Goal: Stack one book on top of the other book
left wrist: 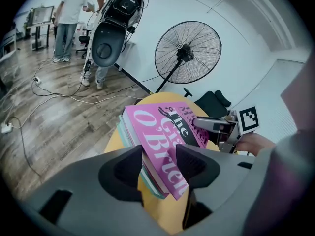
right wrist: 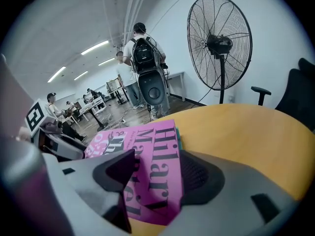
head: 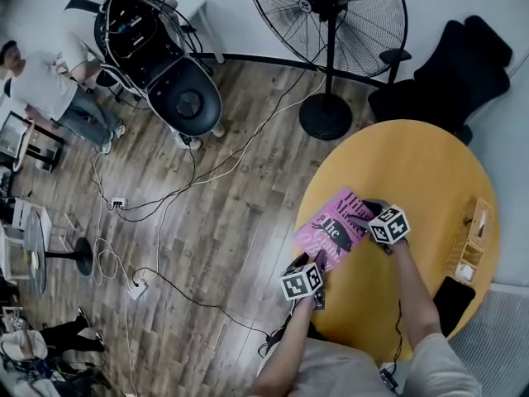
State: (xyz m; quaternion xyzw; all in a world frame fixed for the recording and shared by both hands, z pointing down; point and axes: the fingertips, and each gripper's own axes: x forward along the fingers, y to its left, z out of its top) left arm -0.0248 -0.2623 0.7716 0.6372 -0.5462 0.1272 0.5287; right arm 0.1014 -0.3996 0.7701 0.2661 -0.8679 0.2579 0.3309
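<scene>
1. On the round yellow table (head: 430,164), the pink book (head: 335,222) lies on the teal book (left wrist: 150,186), at the rim over the wooden floor (head: 215,246).
2. A wooden box (head: 478,222) and a dark flat slab (head: 453,300) sit well apart from the stack. A standing fan (head: 326,23) and a black chair (head: 446,73) are beyond the table.
3. My left gripper (left wrist: 160,161) has its jaws wide apart, with the stack's near corner between them.
4. My right gripper (right wrist: 157,173) also has its jaws apart, and the pink cover's corner pokes between them.
5. Both my forearms reach in from below, and both grippers slant down.
</scene>
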